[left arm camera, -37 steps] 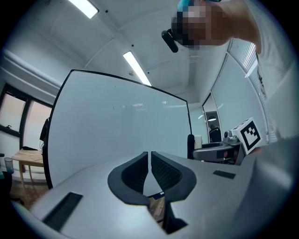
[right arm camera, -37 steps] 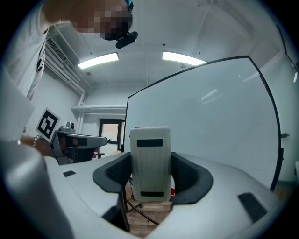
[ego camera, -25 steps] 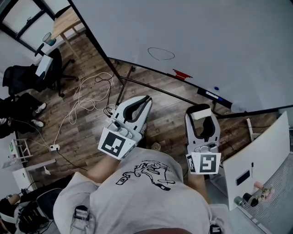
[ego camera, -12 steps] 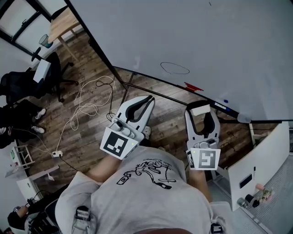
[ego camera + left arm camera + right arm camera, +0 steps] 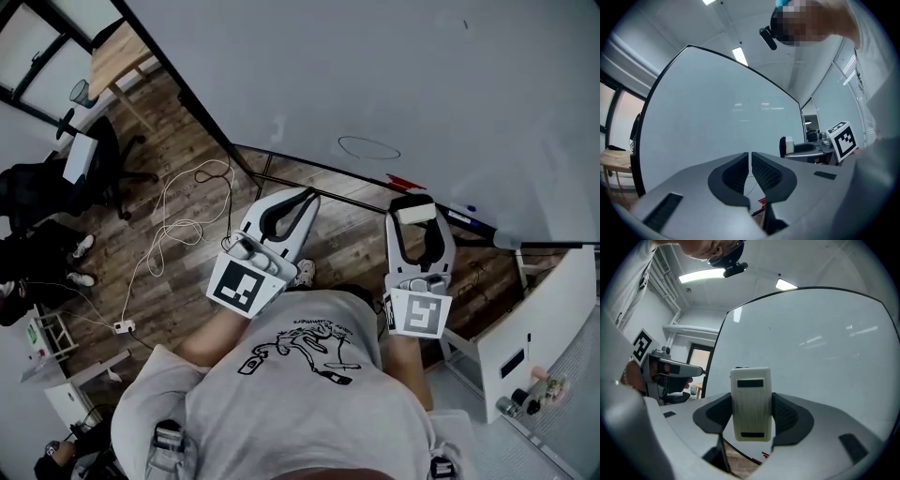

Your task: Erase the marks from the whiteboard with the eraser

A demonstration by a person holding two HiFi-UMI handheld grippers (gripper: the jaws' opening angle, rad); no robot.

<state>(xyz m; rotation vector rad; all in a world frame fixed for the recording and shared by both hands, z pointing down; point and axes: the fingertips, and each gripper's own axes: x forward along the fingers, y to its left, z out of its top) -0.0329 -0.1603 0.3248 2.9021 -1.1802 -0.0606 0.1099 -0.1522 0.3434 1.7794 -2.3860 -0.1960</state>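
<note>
The big whiteboard [image 5: 394, 75] fills the upper head view, with a thin drawn oval mark [image 5: 368, 147] near its lower edge and a red mark [image 5: 405, 182] just below it. My right gripper [image 5: 416, 212] is shut on the cream-white eraser [image 5: 416, 212], also seen as the eraser [image 5: 750, 404] held upright between the jaws, a short way in front of the board. My left gripper [image 5: 302, 199] is shut with nothing in it, its jaws touching in the left gripper view, where the left gripper [image 5: 750, 161] faces the whiteboard [image 5: 717, 112].
A marker [image 5: 473, 218] lies on the board's tray at the right. A white cable [image 5: 178, 220] loops over the wooden floor [image 5: 169, 187]. Office chairs [image 5: 56, 178] stand at the left, a white desk panel [image 5: 539, 323] at the right.
The view has shifted so the board and oval mark sit lower and further right. Both grippers have edged up toward the board, still holding as before.
</note>
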